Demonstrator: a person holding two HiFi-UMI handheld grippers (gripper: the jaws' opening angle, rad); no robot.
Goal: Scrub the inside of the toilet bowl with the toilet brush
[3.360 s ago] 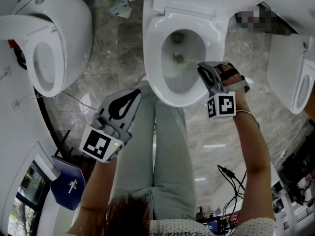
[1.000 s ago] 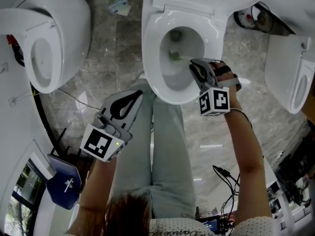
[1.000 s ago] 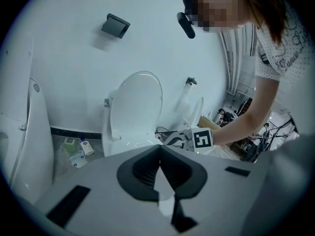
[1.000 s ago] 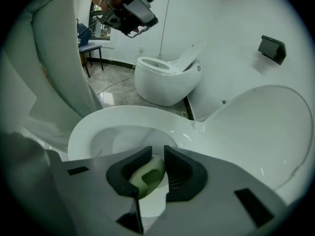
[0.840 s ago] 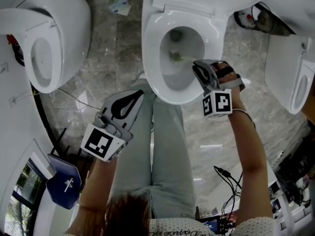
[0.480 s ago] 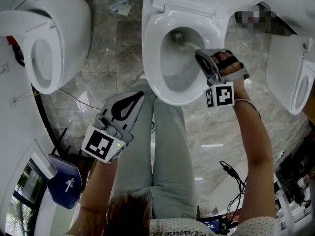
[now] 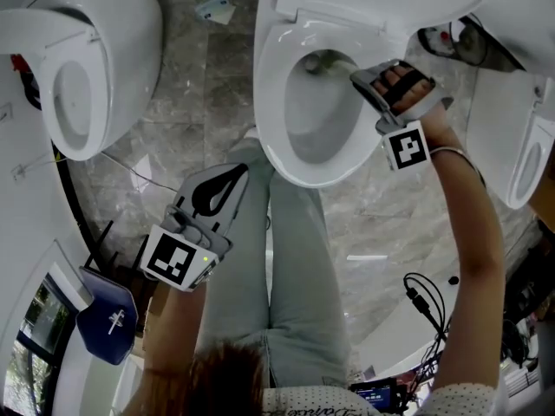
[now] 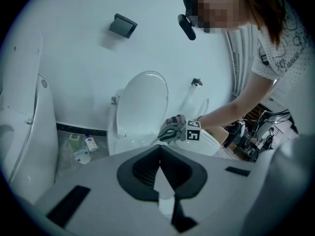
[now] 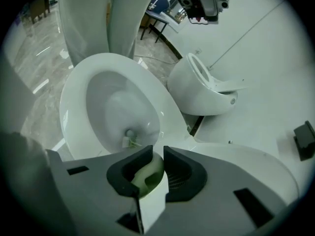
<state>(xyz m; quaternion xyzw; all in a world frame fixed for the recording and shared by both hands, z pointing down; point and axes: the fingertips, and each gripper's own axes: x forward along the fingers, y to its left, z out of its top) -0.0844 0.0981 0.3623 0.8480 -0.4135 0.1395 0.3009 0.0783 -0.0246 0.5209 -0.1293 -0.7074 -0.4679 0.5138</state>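
R gripper [image 9: 157, 155]: jaws nearly together, clamped on the pale handle of the toilet brush [image 9: 146, 176]; the handle runs fwd between them and down into the toilet bowl [image 9: 74, 97]; bristle head [image 9: 129, 141] sits low at the back of the bowl, just beside the drain opening; whether it's pressed on the porcelain I can't tell. Head view puts this gripper over the bowl's right rim, toward the back.

L gripper [image 8: 160, 156]: jaws together, nothing between; it hangs over the person's trouser leg [image 7: 295, 258], well apart from the bowl, idle. Lid [image 8: 145, 100] is up; another toilet [image 7: 78, 76] stands to the left.

Judgement: scrubbing step is in hand, working the rear/drain area. Next prob. calls for sweeping the head round the walls and up under the rim, incl. front and left side; grip must stay firm so the handle doesn't twist in the jaws; keep the gripper body off the rim.
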